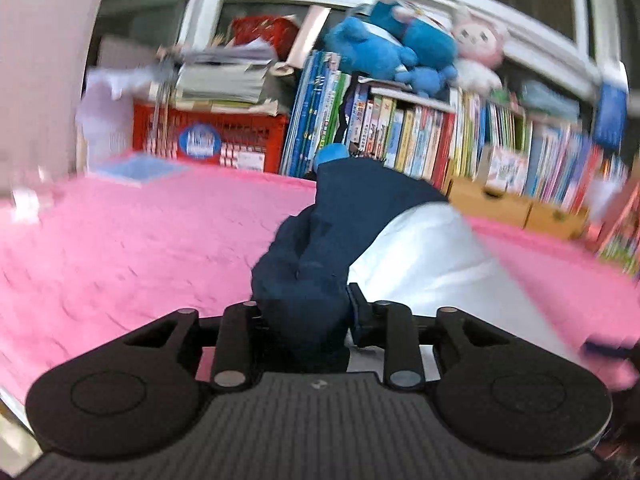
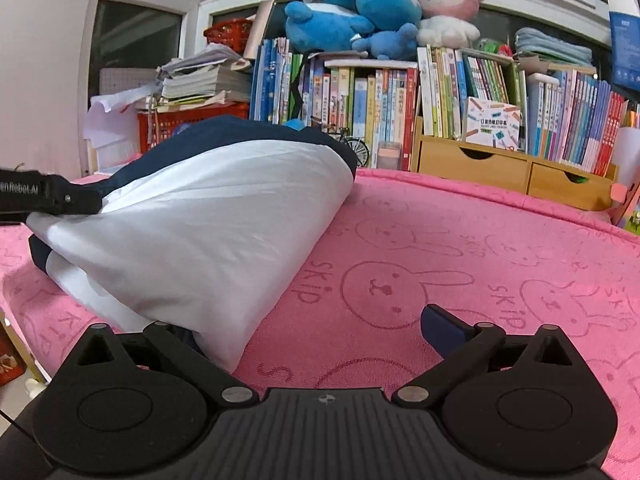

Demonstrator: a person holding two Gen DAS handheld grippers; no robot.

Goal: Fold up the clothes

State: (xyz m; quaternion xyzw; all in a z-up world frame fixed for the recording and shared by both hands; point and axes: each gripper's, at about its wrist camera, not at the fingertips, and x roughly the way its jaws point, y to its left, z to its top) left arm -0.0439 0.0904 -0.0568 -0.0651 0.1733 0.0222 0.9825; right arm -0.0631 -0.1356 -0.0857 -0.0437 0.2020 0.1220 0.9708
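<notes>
Your left gripper (image 1: 306, 312) is low over the pink towel (image 1: 120, 248), clamped on the navy fabric of the garment (image 2: 192, 224). Your right gripper (image 2: 308, 332) sits wide open and empty, with the folded garment's white edge against its left finger.

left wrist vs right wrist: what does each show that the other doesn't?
Left wrist only: the left claw shut on the garment's navy fabric, seen close up; the view is motion-blurred.

Right wrist only: the right claw open, jaws wide apart, its left finger hidden behind the garment's white edge; bunny prints and "SKIP" lettering on the towel; the left claw seen from the side at the garment's edge.

Both: the navy-and-white garment, pink towel, bookshelf and plush toys.
</notes>
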